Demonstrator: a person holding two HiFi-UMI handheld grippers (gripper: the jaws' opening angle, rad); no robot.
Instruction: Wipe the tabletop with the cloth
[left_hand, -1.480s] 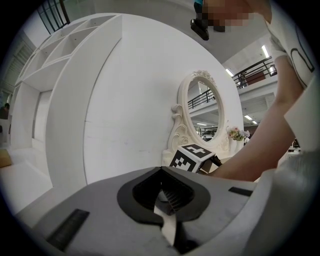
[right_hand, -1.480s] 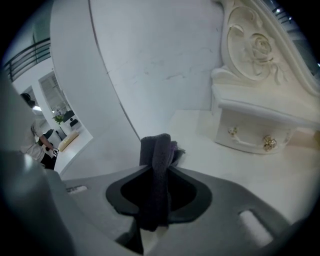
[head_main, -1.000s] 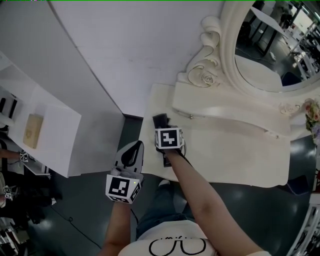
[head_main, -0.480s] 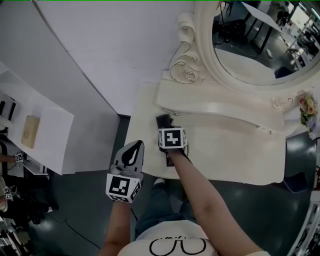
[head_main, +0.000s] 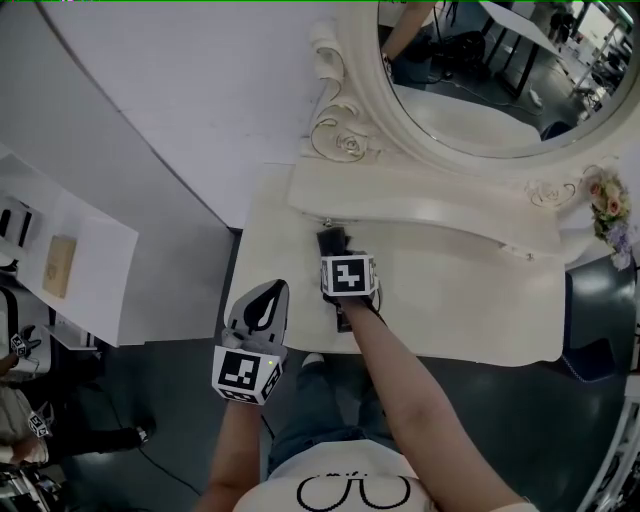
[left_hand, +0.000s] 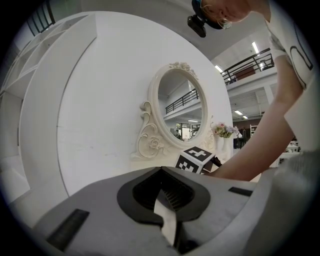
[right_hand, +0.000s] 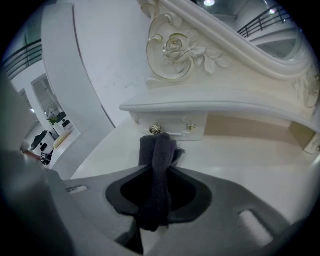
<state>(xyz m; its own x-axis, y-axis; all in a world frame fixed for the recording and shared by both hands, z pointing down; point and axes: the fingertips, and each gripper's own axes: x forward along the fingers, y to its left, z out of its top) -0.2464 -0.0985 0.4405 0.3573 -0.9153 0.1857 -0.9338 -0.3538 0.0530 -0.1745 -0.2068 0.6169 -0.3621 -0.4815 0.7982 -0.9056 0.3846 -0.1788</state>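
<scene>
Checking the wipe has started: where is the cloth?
In the right gripper view the cloth sits clamped in the right gripper's jaws, on the left part of the tabletop, just before the knob under the shelf.

The dark cloth (right_hand: 157, 147), bunched upright between the right gripper's (right_hand: 155, 174) jaws, seemingly touches the cream tabletop (right_hand: 240, 160) near its back-left part.

Large indoor hall, staged dressing table (head_main: 470, 300): mezzanine railing (left_hand: 247, 62), ceiling strip lights (left_hand: 256, 47).

Head view looks steeply down on the tabletop (head_main: 470, 300); both gripper views face its mirror (left_hand: 181, 107).
</scene>
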